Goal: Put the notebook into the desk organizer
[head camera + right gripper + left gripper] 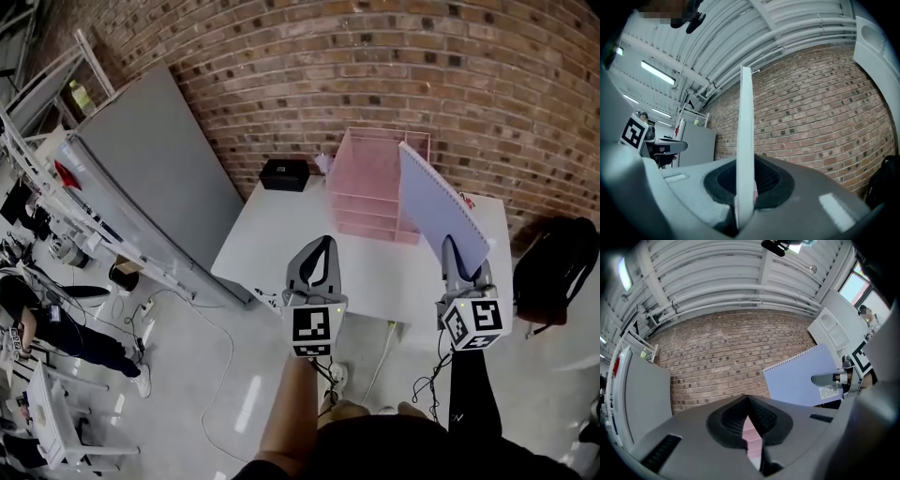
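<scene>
Notebook (441, 211), spiral-bound, upright: clamped edge-on between the jaws of the right gripper (466, 267), at the right side of the pink desk organizer (366, 183). Left gripper (319, 251): jaws together, empty, short of the organizer. Organizer stands on a white table (272, 239).

Desk organizer (373, 184) on table (272, 246), box (284, 174) left of it, notebook (439, 206) upright at its right, perhaps a bag (558, 267) farther right

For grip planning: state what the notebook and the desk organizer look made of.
The notebook: matte pale lavender card or plastic cover, wire spiral along one edge. The desk organizer: pink, see-through walls, probably fine metal mesh or tinted plastic.
</scene>
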`<act>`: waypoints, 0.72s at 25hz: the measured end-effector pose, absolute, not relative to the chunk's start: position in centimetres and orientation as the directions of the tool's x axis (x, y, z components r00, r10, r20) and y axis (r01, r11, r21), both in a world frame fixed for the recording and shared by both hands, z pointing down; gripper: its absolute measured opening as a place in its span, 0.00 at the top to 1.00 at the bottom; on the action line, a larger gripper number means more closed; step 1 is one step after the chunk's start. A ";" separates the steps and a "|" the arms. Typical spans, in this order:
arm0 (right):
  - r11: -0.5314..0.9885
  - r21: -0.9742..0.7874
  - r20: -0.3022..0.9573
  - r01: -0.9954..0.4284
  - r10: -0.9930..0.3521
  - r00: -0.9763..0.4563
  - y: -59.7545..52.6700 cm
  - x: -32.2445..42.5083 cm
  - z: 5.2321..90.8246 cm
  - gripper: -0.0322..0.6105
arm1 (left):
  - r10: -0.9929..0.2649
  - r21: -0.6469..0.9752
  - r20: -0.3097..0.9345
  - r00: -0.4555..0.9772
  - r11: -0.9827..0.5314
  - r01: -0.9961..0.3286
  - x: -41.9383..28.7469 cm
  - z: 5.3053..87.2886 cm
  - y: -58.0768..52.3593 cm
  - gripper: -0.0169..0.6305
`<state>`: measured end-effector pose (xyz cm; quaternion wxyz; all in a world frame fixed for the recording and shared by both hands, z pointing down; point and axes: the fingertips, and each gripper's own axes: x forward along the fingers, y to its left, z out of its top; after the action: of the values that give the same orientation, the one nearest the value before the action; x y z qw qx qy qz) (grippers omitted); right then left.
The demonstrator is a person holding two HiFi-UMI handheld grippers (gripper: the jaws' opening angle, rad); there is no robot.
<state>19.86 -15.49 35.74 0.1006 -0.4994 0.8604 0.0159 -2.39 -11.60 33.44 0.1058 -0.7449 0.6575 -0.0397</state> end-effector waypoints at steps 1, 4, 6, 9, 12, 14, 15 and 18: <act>0.491 -0.070 -0.183 -0.869 -0.862 -0.472 -15.9 19.5 35.9 0.90 | -0.987 -0.209 -0.075 0.145 -0.127 -0.970 -2.8 33.6 -12.4 0.96; 0.466 -0.060 -0.158 -0.883 -0.877 -0.453 -17.2 17.8 36.5 0.90 | -0.982 -0.204 -0.062 0.176 -0.160 -0.966 -4.3 33.7 -14.6 0.96; 0.451 -0.065 -0.137 -0.890 -0.887 -0.440 -18.0 16.8 37.0 0.90 | -0.979 -0.199 -0.055 0.198 -0.184 -0.963 -5.1 33.6 -16.0 0.96; 0.436 -0.117 -0.113 -0.892 -0.898 -0.425 -18.8 15.7 37.9 0.90 | -0.972 -0.191 -0.043 0.233 -0.221 -0.956 -6.0 33.8 -17.6 0.96; 0.433 -0.217 -0.107 -0.875 -0.901 -0.420 -19.4 14.5 38.6 0.90 | -0.964 -0.184 -0.037 0.262 -0.251 -0.950 -6.8 34.0 -18.9 0.96; 0.432 -0.299 -0.106 -0.851 -0.901 -0.421 -19.7 13.7 39.3 0.90 | -0.959 -0.179 -0.036 0.281 -0.271 -0.946 -7.2 34.1 -19.6 0.96; 0.430 -0.342 -0.104 -0.836 -0.901 -0.421 -19.8 13.2 39.7 0.90 | -0.956 -0.178 -0.036 0.290 -0.280 -0.943 -7.4 34.2 -20.0 0.96; 0.415 -0.460 -0.099 -0.785 -0.902 -0.419 -20.1 12.0 41.0 0.90 | -0.950 -0.172 -0.035 0.312 -0.302 -0.938 -8.0 34.4 -21.0 0.96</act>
<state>11.97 -20.07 41.01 0.1684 -0.5118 0.8241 -0.1746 -8.02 -20.99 34.35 0.0803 -0.8059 0.5855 -0.0367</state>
